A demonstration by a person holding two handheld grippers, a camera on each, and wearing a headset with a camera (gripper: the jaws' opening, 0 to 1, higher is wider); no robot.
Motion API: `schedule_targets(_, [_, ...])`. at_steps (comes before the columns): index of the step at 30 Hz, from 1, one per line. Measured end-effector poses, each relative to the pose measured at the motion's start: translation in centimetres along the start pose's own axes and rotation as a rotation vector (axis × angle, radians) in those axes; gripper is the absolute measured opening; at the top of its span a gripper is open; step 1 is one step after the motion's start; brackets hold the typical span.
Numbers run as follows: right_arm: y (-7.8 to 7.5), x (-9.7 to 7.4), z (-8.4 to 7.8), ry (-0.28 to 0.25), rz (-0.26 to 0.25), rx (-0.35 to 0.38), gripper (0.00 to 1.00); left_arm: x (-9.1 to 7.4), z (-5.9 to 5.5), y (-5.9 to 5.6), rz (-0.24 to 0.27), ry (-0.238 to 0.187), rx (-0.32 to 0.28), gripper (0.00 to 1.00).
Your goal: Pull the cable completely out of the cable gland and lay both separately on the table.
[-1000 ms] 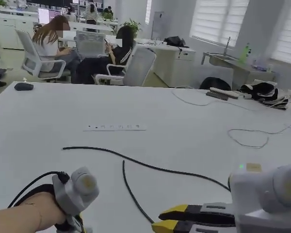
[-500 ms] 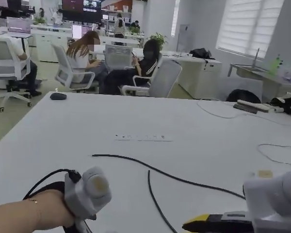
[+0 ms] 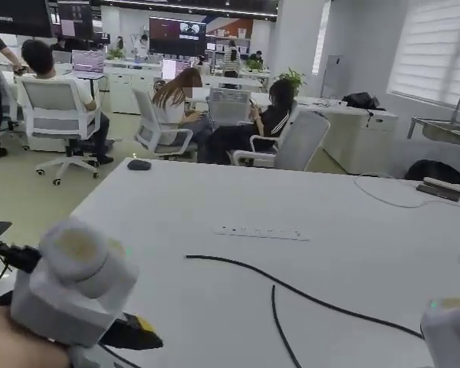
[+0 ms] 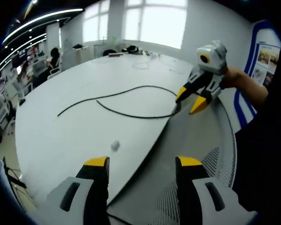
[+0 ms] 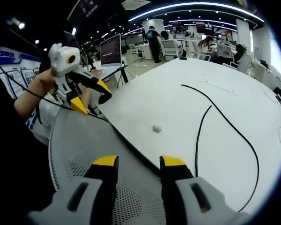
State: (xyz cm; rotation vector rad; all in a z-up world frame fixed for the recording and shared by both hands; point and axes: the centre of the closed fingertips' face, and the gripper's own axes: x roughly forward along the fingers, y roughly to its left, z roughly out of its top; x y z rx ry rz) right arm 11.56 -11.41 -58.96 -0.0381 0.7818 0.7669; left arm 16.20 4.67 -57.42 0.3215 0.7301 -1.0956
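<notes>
**Left gripper**: its jaws are standing parted and carrying nothing. It is hovering over a perforated grey surface just beside the edge of the table.

**Right gripper**: its jaws are gaping likewise, empty. It is hanging over that same perforated grey surface.

**Cable gland**: it is lying on the table near the edge, small and pale, apart from the cable.

**Cable**: it is lying black across the tabletop, farther in than the cable gland, and is touching neither gripper.

**Handling note:** the parting is looking finished, so the step in hand is likely a clean pull-away. Both grippers are best kept high and off the edge, so that no jaw is snagging a strand or nudging the cable gland toward the cable.

**Count:**
- Grippers: two.
- Cable glands: one.
- Black strands showing: two, though whether they are joining into one cable I cannot tell.
- Tables: one.
</notes>
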Motion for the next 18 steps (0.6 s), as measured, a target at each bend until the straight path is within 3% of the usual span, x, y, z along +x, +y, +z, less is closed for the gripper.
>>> schedule_targets(1, [0.0, -0.1, -0.3, 0.008, 0.004, 0.007, 0.37, -0.3, -0.3, 0.6, 0.040, -0.027, -0.027, 0.58])
schedule_targets(3, [0.0, -0.4, -0.5, -0.001, 0.002, 0.031, 0.39, -0.3, -0.3, 1.3, 0.068, -0.094, -0.090, 0.58])
schedule_targets(8, [-0.6, -1.2, 0.0, -0.080, -0.046, 0.111, 0.39, -0.6, -2.0, 2.9, 0.163, -0.132, -0.166, 0.57])
schedule_targets(10, [-1.1, -1.5, -0.3, -0.084, -0.076, 0.113, 0.40, -0.6, -2.3, 2.9, 0.185, -0.177, -0.225, 0.59])
schedule_targets(13, [-2.2, -1.7, -1.2, -0.072, -0.131, 0.133, 0.43, -0.5, -3.1, 3.1, 0.224, -0.177, -0.235, 0.61])
schedule_targets(18, [-3.5, -1.8, -1.1, -0.141, -0.187, 0.236, 0.56, -0.1, -3.4, 3.2, 0.241, -0.178, -0.225, 0.61])
